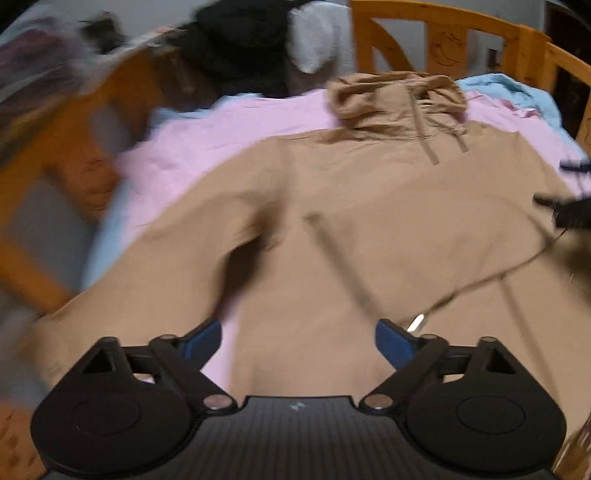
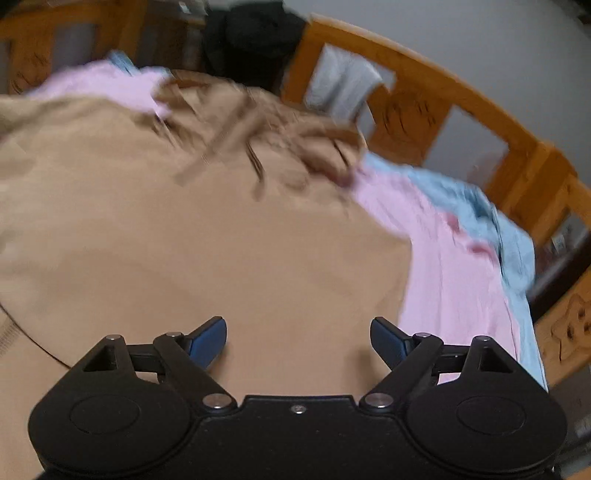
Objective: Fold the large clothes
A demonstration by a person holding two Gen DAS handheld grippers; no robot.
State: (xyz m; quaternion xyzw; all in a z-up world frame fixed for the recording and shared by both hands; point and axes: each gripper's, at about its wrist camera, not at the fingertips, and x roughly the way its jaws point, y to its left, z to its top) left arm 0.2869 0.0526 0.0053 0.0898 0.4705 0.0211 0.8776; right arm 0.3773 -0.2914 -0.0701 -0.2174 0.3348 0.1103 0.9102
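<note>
Lying flat on a pink sheet (image 1: 192,147), the tan hoodie (image 1: 369,206) has its front up and its hood (image 1: 395,98) toward the wooden bed rail (image 1: 443,22). Over its left sleeve and lower body the left gripper (image 1: 298,345) hangs with jaws spread wide and nothing between them. To the right, the right gripper (image 2: 298,341) is also wide apart, empty, above the hoodie's body. A blue cloth (image 2: 491,221) lies along the right edge of the sheet.

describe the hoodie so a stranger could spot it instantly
Find the wooden bed frame; a pink sheet covers the bed. The hoodie lies spread flat on that sheet, hood toward the headboard. It is the only tan garment, with two drawstrings below the hood.
</note>
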